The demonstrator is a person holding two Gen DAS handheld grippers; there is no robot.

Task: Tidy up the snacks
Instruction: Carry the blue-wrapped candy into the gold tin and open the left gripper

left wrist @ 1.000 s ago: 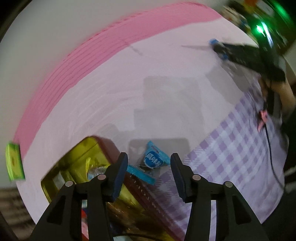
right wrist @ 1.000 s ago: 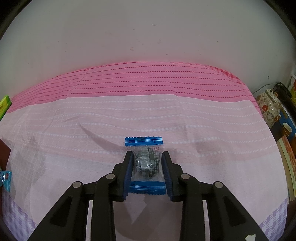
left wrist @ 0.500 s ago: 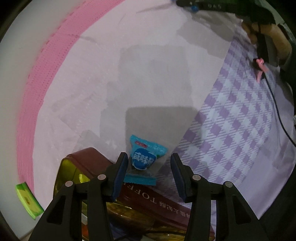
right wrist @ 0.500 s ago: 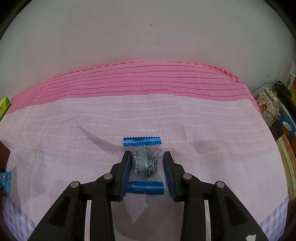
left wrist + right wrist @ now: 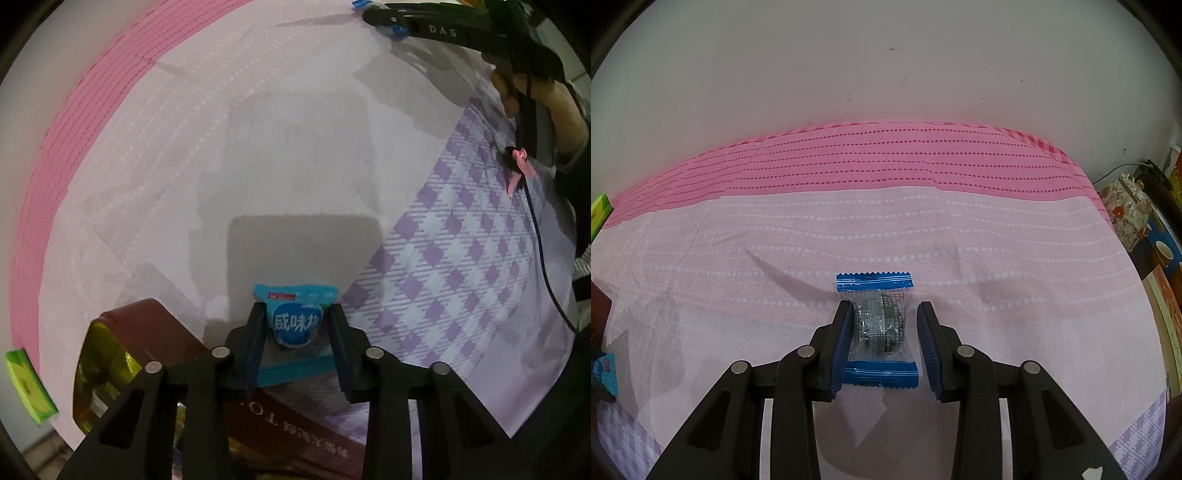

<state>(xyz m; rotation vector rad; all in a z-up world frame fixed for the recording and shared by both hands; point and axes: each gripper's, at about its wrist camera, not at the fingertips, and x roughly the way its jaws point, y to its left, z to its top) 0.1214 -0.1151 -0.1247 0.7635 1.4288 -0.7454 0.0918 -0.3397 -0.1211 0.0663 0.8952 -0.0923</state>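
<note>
In the left wrist view, a light-blue snack packet (image 5: 295, 325) with white print sits between my left gripper's (image 5: 295, 328) blue pads; the jaws are closing and both pads press its sides. It rests over the corner of a maroon toffee box (image 5: 147, 328) with a yellow window. In the right wrist view, a clear packet with blue ends (image 5: 879, 325), holding a dark cookie, lies flat on the pink tablecloth (image 5: 997, 240). My right gripper (image 5: 882, 325) straddles it, the left pad touching and the right pad a little off. That gripper (image 5: 384, 18) also shows far off in the left view.
A green packet (image 5: 29, 387) lies at the table's left edge. Purple checked cloth (image 5: 461, 277) covers the near side. A person's hand (image 5: 554, 107) and a dark cable (image 5: 539, 240) are at right. A floral teapot (image 5: 1126, 210) and books stand beyond the table's right end, by the wall.
My left gripper came down over the light-blue packet and its jaws narrowed onto it. My right gripper's jaws parted slightly from the cookie packet, which stays on the cloth.
</note>
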